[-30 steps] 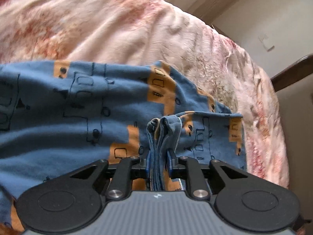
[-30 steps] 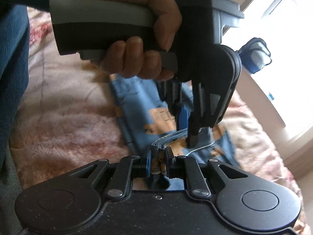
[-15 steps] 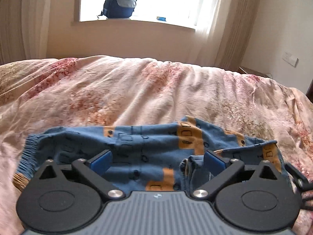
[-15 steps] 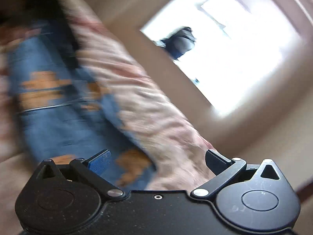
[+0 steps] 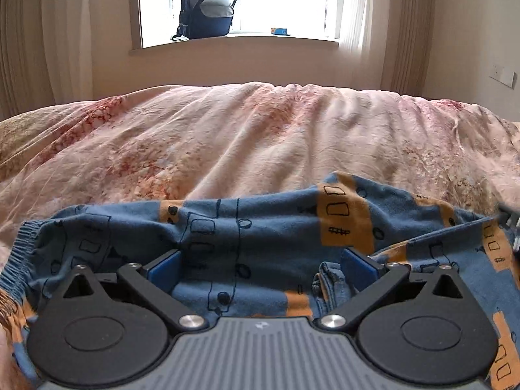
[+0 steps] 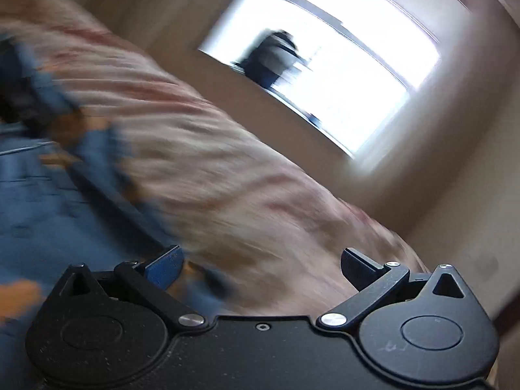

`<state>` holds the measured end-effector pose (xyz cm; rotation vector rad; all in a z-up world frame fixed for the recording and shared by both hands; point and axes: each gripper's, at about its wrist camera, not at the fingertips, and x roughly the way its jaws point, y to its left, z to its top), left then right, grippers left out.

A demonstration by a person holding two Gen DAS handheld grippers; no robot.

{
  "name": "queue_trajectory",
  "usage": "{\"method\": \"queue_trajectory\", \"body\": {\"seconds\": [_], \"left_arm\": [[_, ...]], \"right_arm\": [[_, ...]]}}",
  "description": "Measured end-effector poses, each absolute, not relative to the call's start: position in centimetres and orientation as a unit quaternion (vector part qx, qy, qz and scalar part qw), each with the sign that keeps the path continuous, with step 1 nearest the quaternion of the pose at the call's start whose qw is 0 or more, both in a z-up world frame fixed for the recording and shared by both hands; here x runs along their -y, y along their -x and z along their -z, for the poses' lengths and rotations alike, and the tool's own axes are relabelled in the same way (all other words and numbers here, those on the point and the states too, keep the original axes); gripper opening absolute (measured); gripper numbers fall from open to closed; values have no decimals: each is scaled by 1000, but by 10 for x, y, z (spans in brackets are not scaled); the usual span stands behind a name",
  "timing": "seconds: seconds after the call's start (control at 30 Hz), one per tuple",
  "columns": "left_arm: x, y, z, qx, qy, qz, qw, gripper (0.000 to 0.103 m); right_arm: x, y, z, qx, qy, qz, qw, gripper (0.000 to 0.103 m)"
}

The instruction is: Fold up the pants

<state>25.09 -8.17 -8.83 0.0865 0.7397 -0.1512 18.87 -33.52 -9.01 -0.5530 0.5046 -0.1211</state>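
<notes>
A bedroom is seen, with a backpack (image 5: 208, 8) on the windowsill and a pink floral bed (image 5: 247, 136) on which the blue-and-orange pants (image 5: 260, 227) are laid in a folded band just under the left claw (image 5: 260, 268). The cloth is judged soft, light and limp, best taken at the elastic waistband (image 5: 24, 243) or a doubled edge. A second ago bunched fabric was pinched by both; now the left claw and right claw (image 6: 260, 265) are spread wide and empty.
</notes>
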Motion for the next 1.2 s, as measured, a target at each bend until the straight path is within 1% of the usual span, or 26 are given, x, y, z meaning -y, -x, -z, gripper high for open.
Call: {"method": "queue_trajectory", "body": {"seconds": [0.07,0.1,0.13,0.2,0.3,0.37,0.43,0.5,0.57,0.63,0.7,0.77,0.87,0.97,1.03,1.1,1.2], "left_arm": [[82,-250,88,-358,-45,77,929,103],[81,-250,87,-357,-45,79,930,103],[81,-248,84,-357,-42,81,930,103],[77,-244,77,-362,-27,87,928,102],[72,-231,68,-361,-11,122,925,103],[78,-225,71,-365,-47,120,922,103],[86,-227,83,-373,-105,96,917,103],[85,-225,89,-355,-116,107,921,103],[83,-224,88,-358,-107,105,922,103],[80,-222,82,-369,-95,101,919,103],[78,-216,72,-381,-87,95,916,102],[77,-204,64,-391,-92,86,912,103],[78,-184,61,-395,-111,75,909,103],[78,-176,68,-405,-139,57,902,102],[76,-180,76,-426,-164,35,889,103],[65,-183,72,-443,-136,33,886,103],[37,-188,52,-470,-62,16,880,103]], "right_arm": [[360,-197,90,-269,253,131,920,102],[373,-196,85,-274,220,143,925,101],[380,-194,80,-272,188,142,933,99],[377,-186,66,-258,145,112,949,99],[345,-176,59,-229,149,-2,962,102],[327,-182,71,-249,198,-4,948,102],[326,-193,91,-282,248,36,926,102],[342,-195,93,-290,220,43,930,102],[355,-192,86,-296,201,110,927,102],[366,-181,75,-281,186,146,930,102],[371,-162,55,-265,130,119,948,102],[359,-144,40,-254,111,62,959,102],[324,-126,35,-286,126,-25,950,102],[287,-120,52,-365,155,-77,915,102],[269,-119,70,-407,210,-76,886,102],[266,-117,76,-403,245,-65,879,102],[277,-114,67,-391,229,-32,891,102]]}}
